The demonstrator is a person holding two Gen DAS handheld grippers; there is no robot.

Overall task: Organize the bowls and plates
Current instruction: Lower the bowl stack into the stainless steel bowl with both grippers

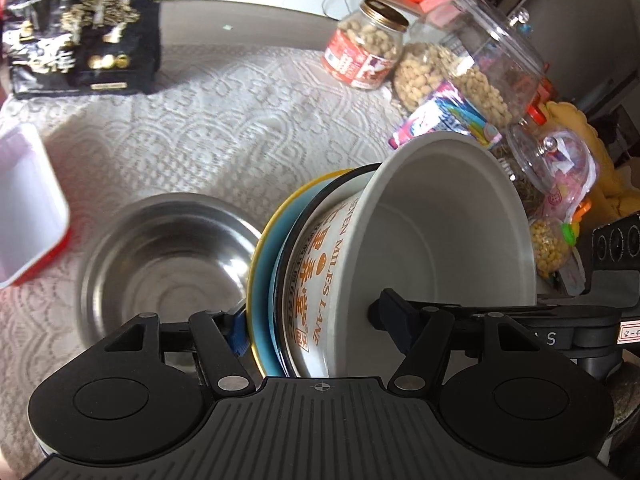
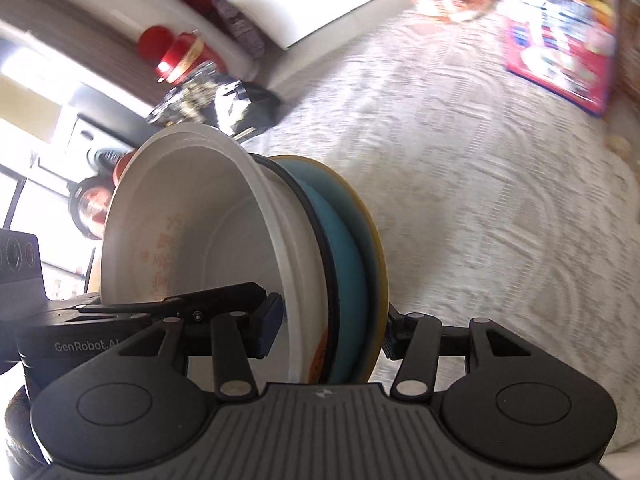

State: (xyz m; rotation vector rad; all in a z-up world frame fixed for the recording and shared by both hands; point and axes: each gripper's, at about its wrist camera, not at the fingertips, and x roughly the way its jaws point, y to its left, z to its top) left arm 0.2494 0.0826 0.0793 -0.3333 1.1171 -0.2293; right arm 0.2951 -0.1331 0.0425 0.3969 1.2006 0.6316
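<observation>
Where lettering can be read, the white bowl (image 1: 420,240) carries "SEVEN MILES LANE" in orange with Chinese characters alongside; "GenRobot.AI" shows on the other gripper's body at 8 o'clock in the right wrist view. Left gripper (image 1: 308,326): jaws part-open, closed on a stack tipped on edge — white bowl nested in a black-rimmed dish, then a blue plate (image 1: 266,280) with a yellow rim. One finger presses the plate's back, the other sits inside the bowl. Right gripper (image 2: 330,330): same stack clamped from the opposite side, white bowl (image 2: 192,216) at 10 o'clock, blue plate (image 2: 352,252) at centre, fingers bearing on bowl wall and plate back. Stack held above a lace tablecloth (image 1: 224,112). Steel bowl (image 1: 168,268) stands on the cloth at 9 o'clock of the left view, just beside the stack. Red-rimmed white tray (image 1: 28,208) further left. Far edge: peanut jar (image 1: 366,52) at 1 o'clock, label unreadable; black packet (image 1: 84,36) at 11 o'clock.
</observation>
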